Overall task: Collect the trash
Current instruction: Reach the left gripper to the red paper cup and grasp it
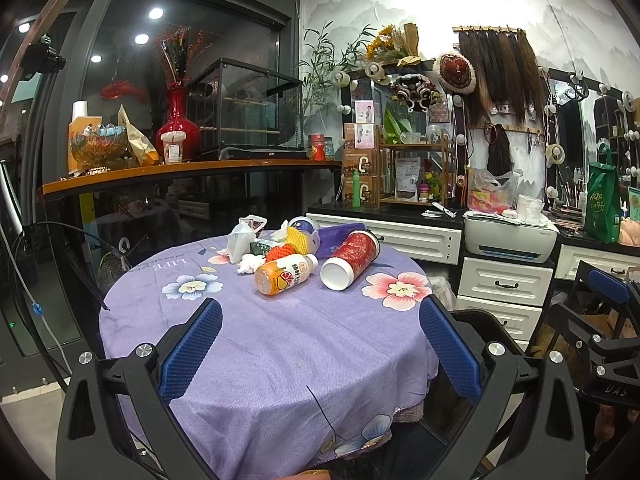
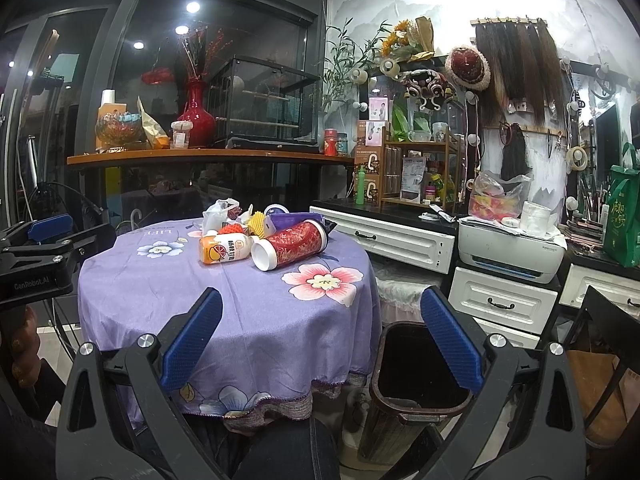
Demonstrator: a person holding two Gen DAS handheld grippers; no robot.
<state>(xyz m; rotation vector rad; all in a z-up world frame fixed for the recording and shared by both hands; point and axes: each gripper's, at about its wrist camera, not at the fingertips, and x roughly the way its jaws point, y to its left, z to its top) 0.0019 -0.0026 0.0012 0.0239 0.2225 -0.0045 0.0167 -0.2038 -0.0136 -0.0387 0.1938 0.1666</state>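
From my seat the round bench [image 1: 280, 340] under its purple cloth filled both views, its near half bare and its rim dropping away close in front of me; the dark bin [image 2: 420, 368] stood on the floor just beside its right edge, mouth open. All the trash sat heaped at the far side. The red cup [image 1: 352, 258] lay on its side, white end toward me; I judged it stiff, light and apt to roll, best taken across the barrel. The orange bottle [image 1: 286, 274] touched it on the left, smooth and probably slippery. Behind lay a white plastic bag [image 1: 242, 236] and crumpled tissue [image 1: 251, 263], soft and pinchable anywhere. Left gripper [image 1: 320, 344] and right gripper [image 2: 320, 340] both hung with jaws spread wide, holding nothing.
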